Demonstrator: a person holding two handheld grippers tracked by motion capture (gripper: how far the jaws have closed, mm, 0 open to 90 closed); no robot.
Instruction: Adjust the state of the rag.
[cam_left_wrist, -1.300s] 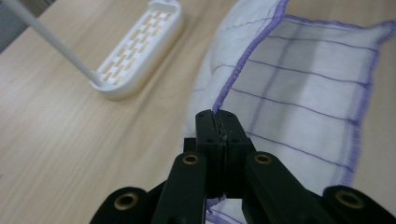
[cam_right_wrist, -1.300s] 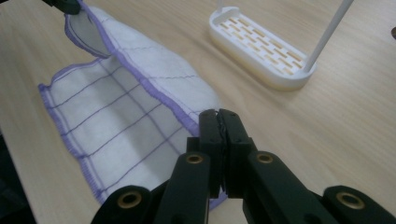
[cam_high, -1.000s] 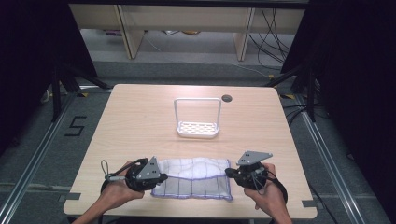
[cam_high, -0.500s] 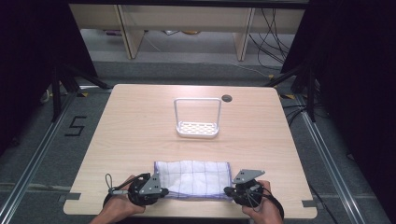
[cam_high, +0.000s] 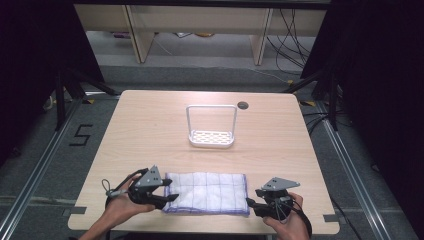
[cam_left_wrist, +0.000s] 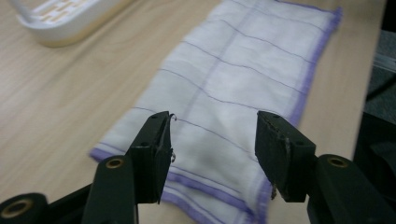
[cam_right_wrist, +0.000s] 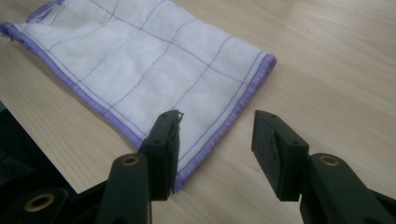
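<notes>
High view: in the lower left of the frame a hand holds the left claw (cam_high: 170, 196) at the left end of the cloth (cam_high: 207, 192), its tips over the cloth's left edge. The cloth, white with thin purple grid lines and a purple border, lies flat along the near edge of the tabletop (cam_high: 150, 130), between the two claws. Above it, at mid-frame, a white rack (cam_high: 211, 136) with a tall wire handle stands well apart from the cloth. In the lower right, the right claw (cam_high: 248, 202) sits just beside the cloth's right end.

Left gripper view: the left claw (cam_left_wrist: 215, 135) is spread wide, both jaws over the near end of the cloth (cam_left_wrist: 243, 79), nothing pinched between them. The rack (cam_left_wrist: 60, 21) shows at the upper left of the frame.

Right gripper view: the right claw (cam_right_wrist: 217, 133) is likewise spread wide and holds nothing. Its left jaw stands over the cloth's (cam_right_wrist: 140, 65) purple border near a corner, while its right jaw is over bare tabletop (cam_right_wrist: 327, 60).
</notes>
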